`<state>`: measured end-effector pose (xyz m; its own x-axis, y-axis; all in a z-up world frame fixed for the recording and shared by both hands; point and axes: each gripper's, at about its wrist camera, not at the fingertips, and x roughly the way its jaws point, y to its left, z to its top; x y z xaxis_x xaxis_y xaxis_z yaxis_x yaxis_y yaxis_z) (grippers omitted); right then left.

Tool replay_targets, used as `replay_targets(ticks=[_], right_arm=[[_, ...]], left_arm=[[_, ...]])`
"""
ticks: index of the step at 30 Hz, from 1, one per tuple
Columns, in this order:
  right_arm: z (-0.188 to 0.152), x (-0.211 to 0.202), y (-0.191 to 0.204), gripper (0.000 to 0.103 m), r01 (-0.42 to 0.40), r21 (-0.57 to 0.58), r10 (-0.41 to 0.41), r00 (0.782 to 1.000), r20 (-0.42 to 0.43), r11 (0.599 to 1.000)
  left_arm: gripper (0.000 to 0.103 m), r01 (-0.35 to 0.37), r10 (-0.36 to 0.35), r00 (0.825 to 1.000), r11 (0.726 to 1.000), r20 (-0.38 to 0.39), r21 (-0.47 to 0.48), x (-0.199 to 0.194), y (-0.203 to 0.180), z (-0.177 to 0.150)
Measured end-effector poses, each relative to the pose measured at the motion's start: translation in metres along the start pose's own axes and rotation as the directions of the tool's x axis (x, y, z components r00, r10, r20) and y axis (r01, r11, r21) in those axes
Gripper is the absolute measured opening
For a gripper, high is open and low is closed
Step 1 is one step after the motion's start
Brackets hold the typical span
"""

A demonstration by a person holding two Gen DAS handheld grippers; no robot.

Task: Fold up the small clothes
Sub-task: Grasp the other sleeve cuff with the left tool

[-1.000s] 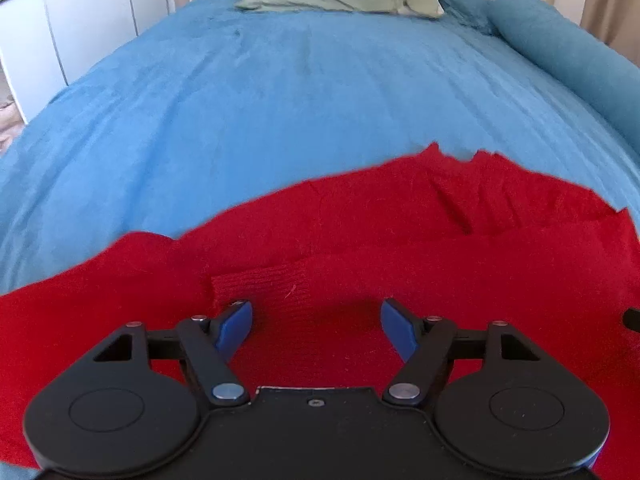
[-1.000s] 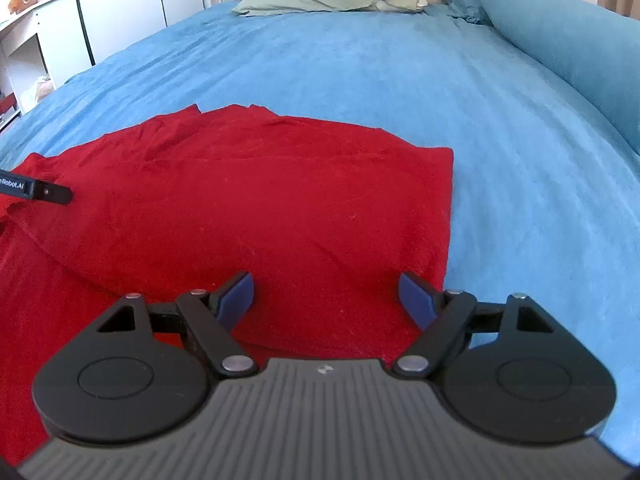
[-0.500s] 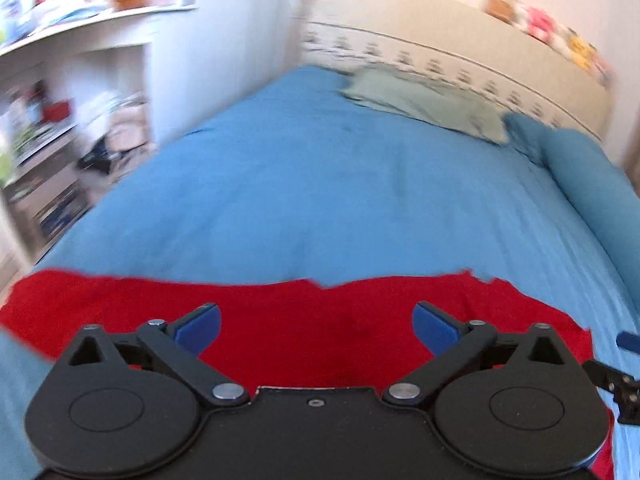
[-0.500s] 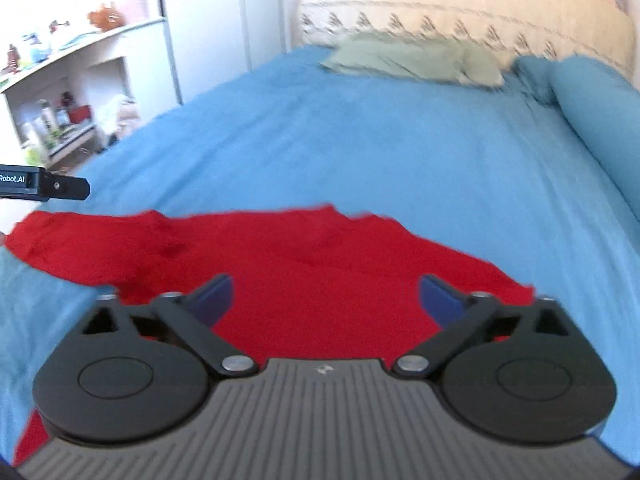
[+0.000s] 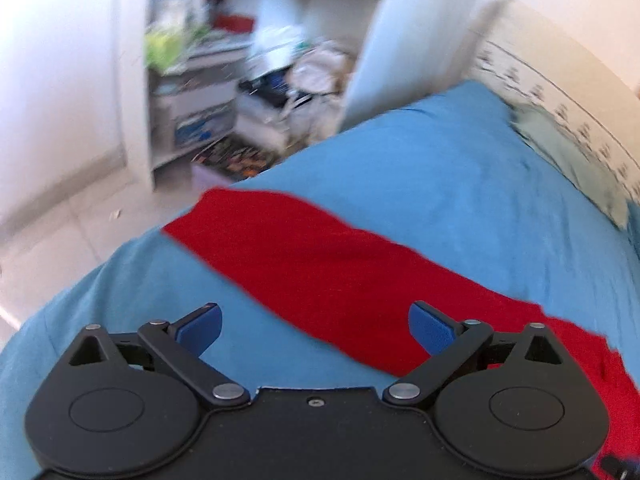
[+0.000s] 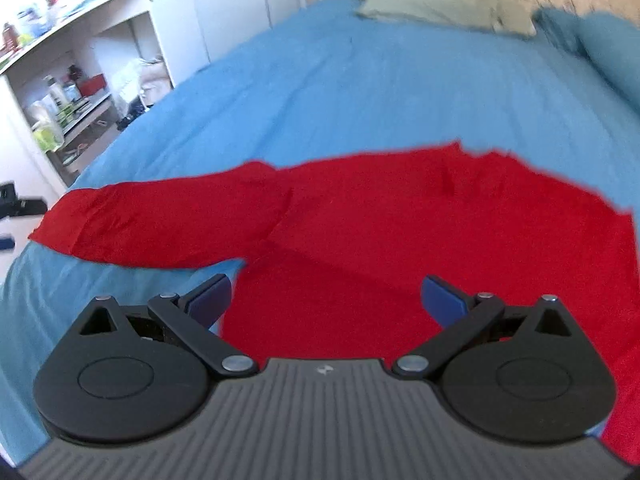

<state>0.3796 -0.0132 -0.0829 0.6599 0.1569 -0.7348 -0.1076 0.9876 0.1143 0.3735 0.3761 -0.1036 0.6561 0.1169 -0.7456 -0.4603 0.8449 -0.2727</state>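
A red long-sleeved top (image 6: 420, 240) lies spread on the blue bed cover (image 6: 380, 92). Its left sleeve (image 6: 160, 220) stretches out flat toward the bed's left edge; the sleeve also shows in the left wrist view (image 5: 312, 268). My left gripper (image 5: 314, 326) is open and empty, held above the sleeve near the bed's left edge. My right gripper (image 6: 326, 296) is open and empty above the top's body, and the left gripper's tip (image 6: 20, 206) shows at that view's far left.
The bed's left edge drops to a tiled floor (image 5: 60, 208). White shelves with clutter (image 5: 224, 80) stand beside the bed. A grey-green pillow (image 6: 444, 12) and a blue bolster (image 6: 608, 52) lie at the head of the bed.
Both grippers have swung left and drawn back from the top. The left one now faces the sleeve and the shelves. Both jaws have opened wider.
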Motion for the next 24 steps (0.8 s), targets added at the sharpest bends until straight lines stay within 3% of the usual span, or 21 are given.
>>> replay_targets(ticks=[6, 9, 14, 15, 16, 18, 24], right_arm=[[-0.015, 0.021, 0.038, 0.103, 0.069, 0.096, -0.066, 0.997, -0.032, 0.993], [-0.021, 0.025, 0.042, 0.103, 0.096, 0.115, -0.093, 0.995, -0.033, 0.989], [-0.02, 0.037, 0.048, 0.103, 0.118, 0.11, -0.114, 0.993, -0.036, 0.987], [-0.019, 0.04, 0.049, 0.103, 0.125, 0.102, -0.122, 0.992, -0.036, 0.987], [-0.019, 0.043, 0.048, 0.103, 0.131, 0.1, -0.128, 0.991, -0.036, 0.986], [-0.019, 0.048, 0.047, 0.103, 0.137, 0.108, -0.134, 0.99, -0.039, 0.985], [-0.017, 0.054, 0.04, 0.103, 0.148, 0.121, -0.145, 0.989, -0.039, 0.981]], left_arm=[[0.074, 0.037, -0.043, 0.998, 0.993, -0.049, -0.11, 0.04, 0.043, 0.011], [0.07, 0.053, -0.057, 0.998, 0.99, -0.023, -0.131, 0.049, 0.048, 0.016], [0.054, 0.026, -0.025, 1.0, 0.992, 0.009, -0.127, 0.054, 0.047, 0.021], [0.04, 0.015, -0.014, 1.0, 0.993, 0.011, -0.12, 0.061, 0.049, 0.026], [0.019, 0.001, 0.001, 1.0, 0.994, 0.012, -0.113, 0.065, 0.049, 0.028], [0.005, -0.012, 0.013, 1.0, 0.993, 0.006, -0.113, 0.069, 0.051, 0.03], [0.005, -0.021, 0.025, 0.998, 0.998, 0.055, -0.065, 0.052, 0.037, 0.03]])
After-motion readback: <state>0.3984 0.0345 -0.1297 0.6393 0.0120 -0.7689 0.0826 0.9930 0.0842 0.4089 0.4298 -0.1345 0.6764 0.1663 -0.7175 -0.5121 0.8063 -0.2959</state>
